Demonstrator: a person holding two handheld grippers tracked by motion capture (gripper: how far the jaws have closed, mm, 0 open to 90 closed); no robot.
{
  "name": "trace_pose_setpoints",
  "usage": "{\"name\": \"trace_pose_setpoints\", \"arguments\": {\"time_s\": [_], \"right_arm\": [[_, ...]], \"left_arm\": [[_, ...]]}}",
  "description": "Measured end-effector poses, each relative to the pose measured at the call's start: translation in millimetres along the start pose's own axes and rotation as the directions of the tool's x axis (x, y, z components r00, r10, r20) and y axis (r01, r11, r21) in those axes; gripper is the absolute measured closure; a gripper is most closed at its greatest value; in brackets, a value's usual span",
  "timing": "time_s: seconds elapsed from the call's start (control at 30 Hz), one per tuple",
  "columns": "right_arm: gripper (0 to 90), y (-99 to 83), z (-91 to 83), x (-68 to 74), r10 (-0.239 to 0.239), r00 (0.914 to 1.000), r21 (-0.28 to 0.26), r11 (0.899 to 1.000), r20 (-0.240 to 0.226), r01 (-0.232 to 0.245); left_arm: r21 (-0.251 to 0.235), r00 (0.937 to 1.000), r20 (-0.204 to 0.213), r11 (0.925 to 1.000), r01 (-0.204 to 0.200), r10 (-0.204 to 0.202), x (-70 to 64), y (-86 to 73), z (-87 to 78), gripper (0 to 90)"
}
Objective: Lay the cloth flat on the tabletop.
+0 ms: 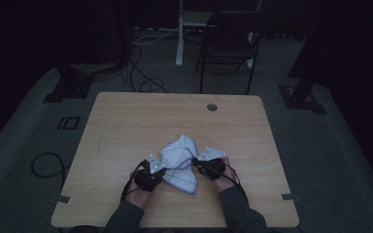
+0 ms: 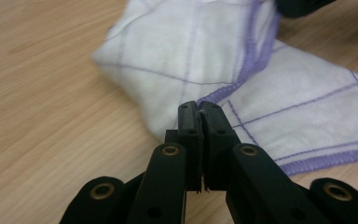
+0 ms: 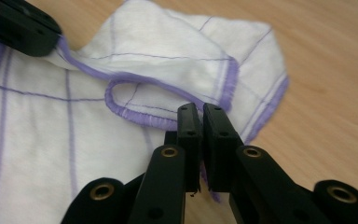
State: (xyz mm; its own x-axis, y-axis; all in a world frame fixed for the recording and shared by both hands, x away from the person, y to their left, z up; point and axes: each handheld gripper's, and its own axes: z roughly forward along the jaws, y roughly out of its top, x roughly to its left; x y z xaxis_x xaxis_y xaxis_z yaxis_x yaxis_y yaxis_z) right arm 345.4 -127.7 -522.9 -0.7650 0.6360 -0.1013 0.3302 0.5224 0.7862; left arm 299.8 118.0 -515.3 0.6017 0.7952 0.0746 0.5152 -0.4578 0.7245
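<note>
- With both grippers pinched on the hem of the cloth (image 1: 180,162), I read the grip points as the relation that matters: left gripper (image 1: 156,167) at the cloth's 9 o'clock edge, right gripper (image 1: 205,162) at its 3 o'clock edge, the cloth bunched between them.
- Cloth position: on the wooden table (image 1: 126,126), toward its 6 o'clock side, just ahead of my hands. White with purple hem and a thin purple grid. It lies crumpled and partly folded over itself, not flat.
- Long axis: in the high view it runs roughly from 12 o'clock down to 5 o'clock, crossing the line between the grippers.
- Left gripper state (image 2: 199,112): jaws closed to a thin slit, with a sliver of hem caught at the tips. The cloth (image 2: 186,51) spreads away toward 12 and 2 o'clock in the left gripper view.
- Right gripper state (image 3: 200,114): jaws narrow, purple hem passing between the tips. The cloth (image 3: 51,140) spreads to 10 o'clock in the right gripper view, where a jaw of the left gripper (image 3: 21,28) holds a raised fold.
- Nearness: both equally near, each already in contact.
- Judgement: pulling the grippers apart toward 9 and 3 o'clock would open the cloth; the bites look shallow, so slippage is possible.
</note>
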Motion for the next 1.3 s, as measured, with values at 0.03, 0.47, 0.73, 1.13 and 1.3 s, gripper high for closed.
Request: {"name": "trace_pose_setpoints", "arguments": {"time_s": [0.03, 0.47, 0.73, 1.13, 1.3], "right_arm": [[87.0, 0.0, 0.0, 0.0, 0.0, 1.0, 0.0, 1.0, 0.0, 0.0], [87.4, -0.4, -31.1, -38.1, 0.114, 0.984, -0.058, 0.993, 0.137, -0.107], [87.5, -2.1, -44.7, -53.6, 0.144, 0.9757, -0.08, 0.988, 0.165, -0.132], [87.3, -9.3, -18.6, -63.4, 0.165, 0.9654, 0.017, 0.985, 0.202, -0.171], [87.2, -11.0, -14.9, -66.1, 0.17, 0.9652, 0.028, 0.983, 0.199, -0.179]], "left_arm": [[0.0, 1.0, 0.0, 1.0, 0.0, 0.0, 0.0, 0.0, 0.0, 88.1], [-0.013, 0.9946, -0.075, 0.9974, 0.071, -0.071, 36.2, -8.5, -15.2, 88.1], [0.001, 0.995, -0.076, 0.9979, 0.065, -0.065, 44.0, -11.4, -12.3, 88.0], [0.07, 0.995, -0.082, 0.9956, 0.062, -0.057, 54.6, -14.3, 7.1, 70.1], [0.06, 0.9987, -0.05, 0.9981, 0.017, -0.014, 45.8, -13.3, -3.6, 59.0]]}}
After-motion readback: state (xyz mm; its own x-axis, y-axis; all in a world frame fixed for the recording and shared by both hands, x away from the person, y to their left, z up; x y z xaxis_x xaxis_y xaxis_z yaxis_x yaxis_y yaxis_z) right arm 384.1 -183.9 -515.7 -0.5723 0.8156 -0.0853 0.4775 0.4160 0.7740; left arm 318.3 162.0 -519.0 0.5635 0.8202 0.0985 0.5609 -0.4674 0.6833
